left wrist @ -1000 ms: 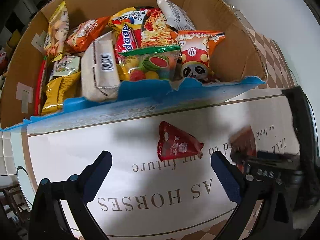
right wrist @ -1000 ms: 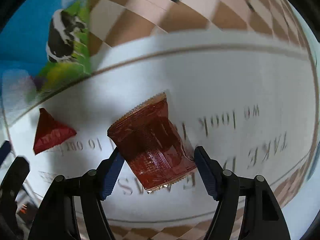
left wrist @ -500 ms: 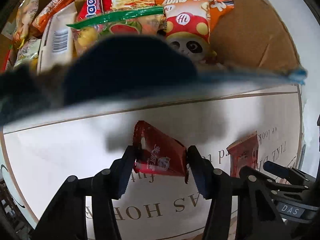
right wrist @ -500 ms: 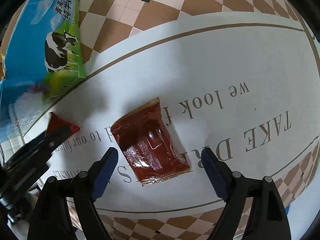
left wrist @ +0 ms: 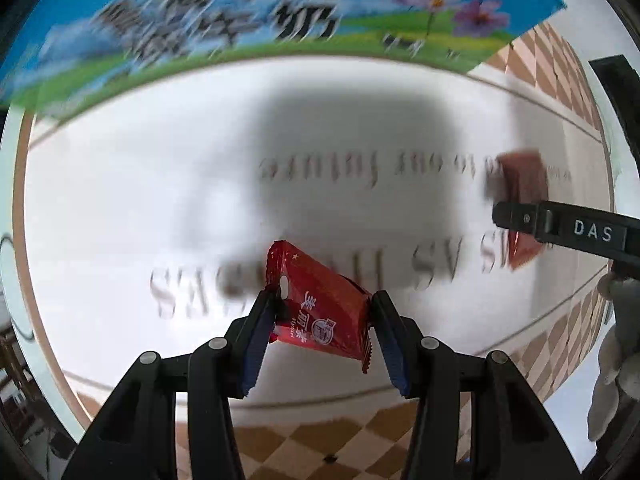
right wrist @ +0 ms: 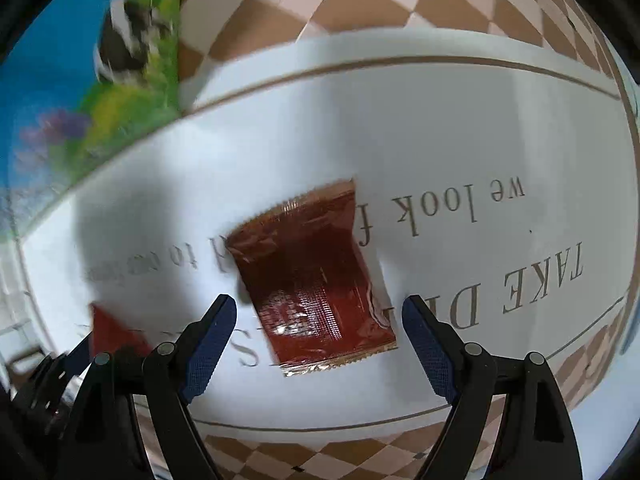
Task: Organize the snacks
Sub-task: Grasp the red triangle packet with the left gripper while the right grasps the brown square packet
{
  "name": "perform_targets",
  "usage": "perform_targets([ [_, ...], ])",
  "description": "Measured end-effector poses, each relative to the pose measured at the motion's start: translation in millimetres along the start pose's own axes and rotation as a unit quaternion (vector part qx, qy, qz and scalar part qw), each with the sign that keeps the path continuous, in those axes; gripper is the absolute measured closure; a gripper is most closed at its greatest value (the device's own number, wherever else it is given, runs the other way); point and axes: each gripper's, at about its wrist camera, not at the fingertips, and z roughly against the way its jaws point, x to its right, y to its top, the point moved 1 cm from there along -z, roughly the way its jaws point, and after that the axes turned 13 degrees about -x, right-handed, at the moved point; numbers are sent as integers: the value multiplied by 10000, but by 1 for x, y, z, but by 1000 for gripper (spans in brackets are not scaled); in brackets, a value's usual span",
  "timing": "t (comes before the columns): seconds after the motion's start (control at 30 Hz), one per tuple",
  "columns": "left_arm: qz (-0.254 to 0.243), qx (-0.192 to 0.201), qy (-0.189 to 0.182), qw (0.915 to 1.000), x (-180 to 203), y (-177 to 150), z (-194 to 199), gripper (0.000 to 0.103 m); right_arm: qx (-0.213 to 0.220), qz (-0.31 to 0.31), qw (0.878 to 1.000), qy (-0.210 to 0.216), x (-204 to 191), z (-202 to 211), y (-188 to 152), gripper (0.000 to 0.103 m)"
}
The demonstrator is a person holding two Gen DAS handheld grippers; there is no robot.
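Altogether two red snack packets (left wrist: 320, 316) (right wrist: 312, 280), two claws (left wrist: 322, 322) (right wrist: 320, 336), one box (left wrist: 240, 12).

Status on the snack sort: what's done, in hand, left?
Done: nothing these views can confirm, the box's inside is out of view. In hand: the left gripper is clamped on the red packet. Left: the dark red sachet lies flat on the table between the open right gripper fingers, ungripped.
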Motion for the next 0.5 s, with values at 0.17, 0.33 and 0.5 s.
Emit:
perform_targets([
  [0.17, 200, 0, -122, 9997, -14, -17, -6, 56, 71, 326, 9987, -373, -23, -6, -37, 34],
  [0.33, 450, -56, -450, 9980, -32, -24, -10, 53, -83, 661, 9968, -438, -41, -22, -75, 34],
  [0.5, 883, -337, -1161, 9887, -61, -26, -18, 47, -179, 685, 9969, -342, -51, -24, -88, 26],
])
